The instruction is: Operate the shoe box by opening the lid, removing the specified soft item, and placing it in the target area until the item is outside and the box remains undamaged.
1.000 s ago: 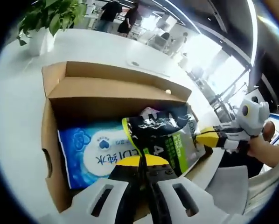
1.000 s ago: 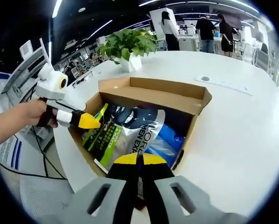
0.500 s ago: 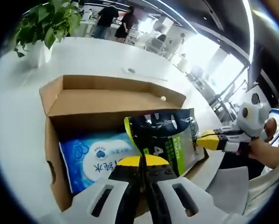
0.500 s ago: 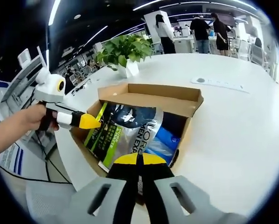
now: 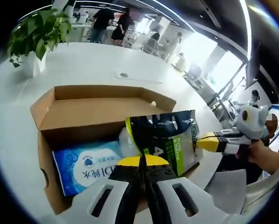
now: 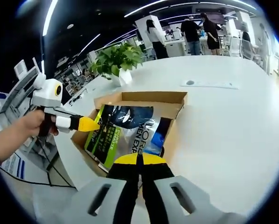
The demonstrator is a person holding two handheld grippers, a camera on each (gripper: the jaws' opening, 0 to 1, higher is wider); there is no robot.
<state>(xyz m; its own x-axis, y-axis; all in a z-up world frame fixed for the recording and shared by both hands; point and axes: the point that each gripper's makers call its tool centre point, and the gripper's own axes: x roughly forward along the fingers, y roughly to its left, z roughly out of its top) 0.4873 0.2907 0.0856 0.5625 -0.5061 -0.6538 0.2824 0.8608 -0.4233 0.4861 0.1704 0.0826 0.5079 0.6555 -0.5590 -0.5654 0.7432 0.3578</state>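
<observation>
Left gripper view: both grippers (image 5: 142, 161) (image 6: 138, 159) clamp the black-green pouch (image 5: 165, 135) raised over the open shoe box (image 5: 83, 109).

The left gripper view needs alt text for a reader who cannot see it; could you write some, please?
Both grippers are pinching a black-and-green pouch above an open cardboard shoe box: the left gripper from below, the right gripper at its side edge. A blue wipes pack lies in the box, on a white table with a potted plant.
</observation>
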